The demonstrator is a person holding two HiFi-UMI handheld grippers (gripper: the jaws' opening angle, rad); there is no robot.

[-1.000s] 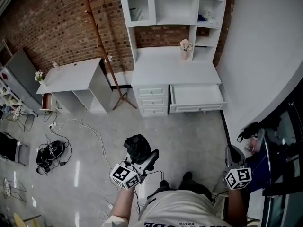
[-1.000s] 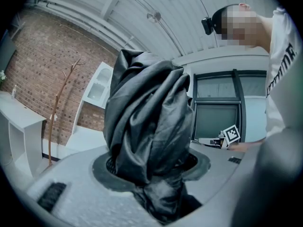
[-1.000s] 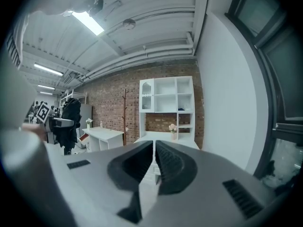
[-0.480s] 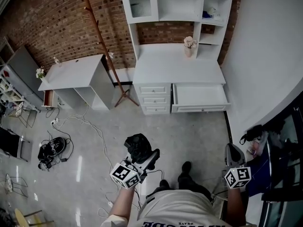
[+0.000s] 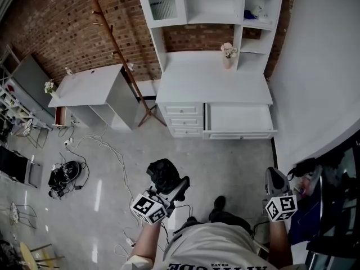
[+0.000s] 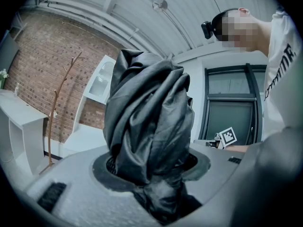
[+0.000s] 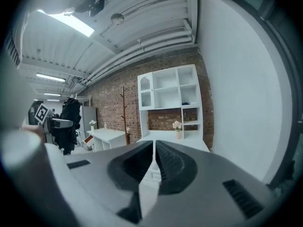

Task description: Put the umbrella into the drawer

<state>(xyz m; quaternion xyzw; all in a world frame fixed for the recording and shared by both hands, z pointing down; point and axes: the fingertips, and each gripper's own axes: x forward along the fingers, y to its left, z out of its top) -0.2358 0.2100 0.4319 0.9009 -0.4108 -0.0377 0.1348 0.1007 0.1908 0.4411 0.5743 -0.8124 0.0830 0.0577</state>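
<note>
Item: folded black umbrella [image 5: 162,175], in transit, gripped in my left claw [image 5: 167,189]; destination drawer [image 5: 239,134] stands open, well apart on the far side.

Head view: the umbrella bundle sits over the floor, near me. The drawer is pulled out under the right half of the white table [image 5: 214,86] and looks bare inside. The right claw [image 5: 273,174] is at my right side. Left gripper view: the jaws are spread wide and clamp crumpled fabric; the pads are buried in it, and the handle and strap are not visible. I judge it light, soft and slippery outside, stiff only along the inner shaft, so the hold belongs across the bundle's middle. Right gripper view: the jaws are closed together on nothing. The drawer is hidden behind them.
</note>
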